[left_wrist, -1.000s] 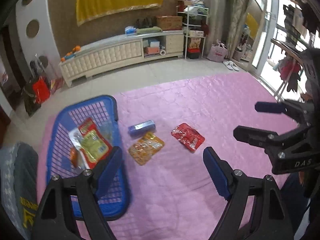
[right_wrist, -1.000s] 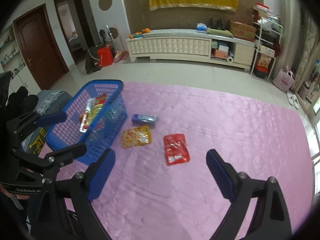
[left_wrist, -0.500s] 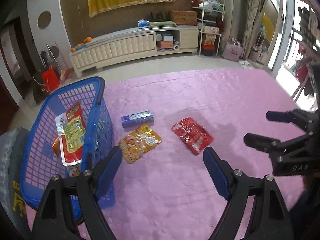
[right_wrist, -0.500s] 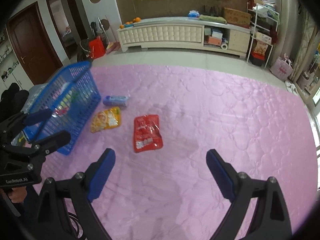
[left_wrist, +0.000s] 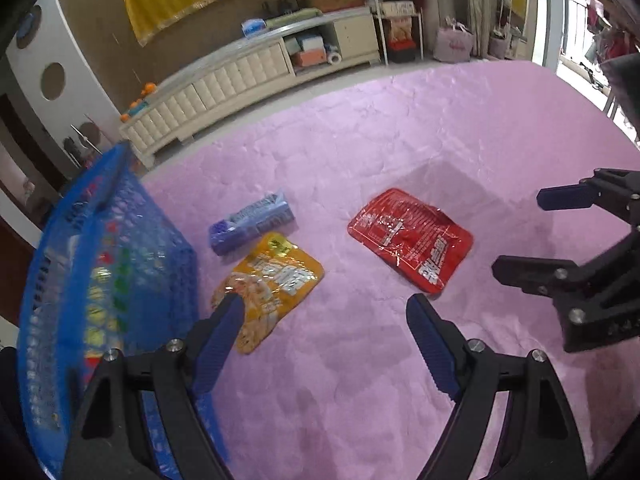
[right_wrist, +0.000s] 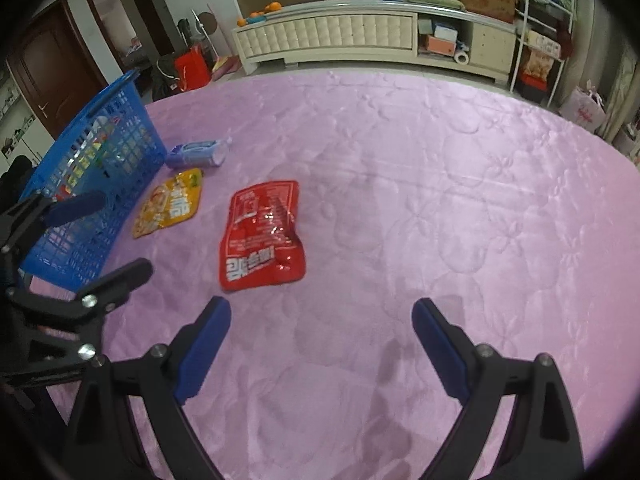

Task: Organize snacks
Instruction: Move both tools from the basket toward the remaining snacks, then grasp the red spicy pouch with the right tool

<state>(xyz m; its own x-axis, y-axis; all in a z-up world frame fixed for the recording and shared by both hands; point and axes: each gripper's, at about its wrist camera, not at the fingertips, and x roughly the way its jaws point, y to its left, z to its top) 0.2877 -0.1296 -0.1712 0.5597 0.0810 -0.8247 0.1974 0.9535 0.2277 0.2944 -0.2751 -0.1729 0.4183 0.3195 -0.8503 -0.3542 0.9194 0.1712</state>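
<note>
Both my grippers have dropped closer to the pink quilt [right_wrist: 400,160]. Left gripper [left_wrist: 324,320] and right gripper [right_wrist: 320,320] gape empty. Red packet [right_wrist: 262,236], yellow packet [left_wrist: 272,284], blue pack [left_wrist: 252,222] lie unmoved beside blue basket [left_wrist: 100,264].

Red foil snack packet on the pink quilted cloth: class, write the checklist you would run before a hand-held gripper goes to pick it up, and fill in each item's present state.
1. Red foil snack packet lies flat, nothing on it: ok.
2. Right hand-held gripper open and empty: ok.
3. Left hand-held gripper open and empty: ok.
4. Red packet apart from the yellow foil snack packet and the purple wrapped bar: ok.
5. Blue plastic mesh basket upright with room to drop into: ok.
6. Red packet between either gripper's fingers: not ok; both sit short of it.
</note>
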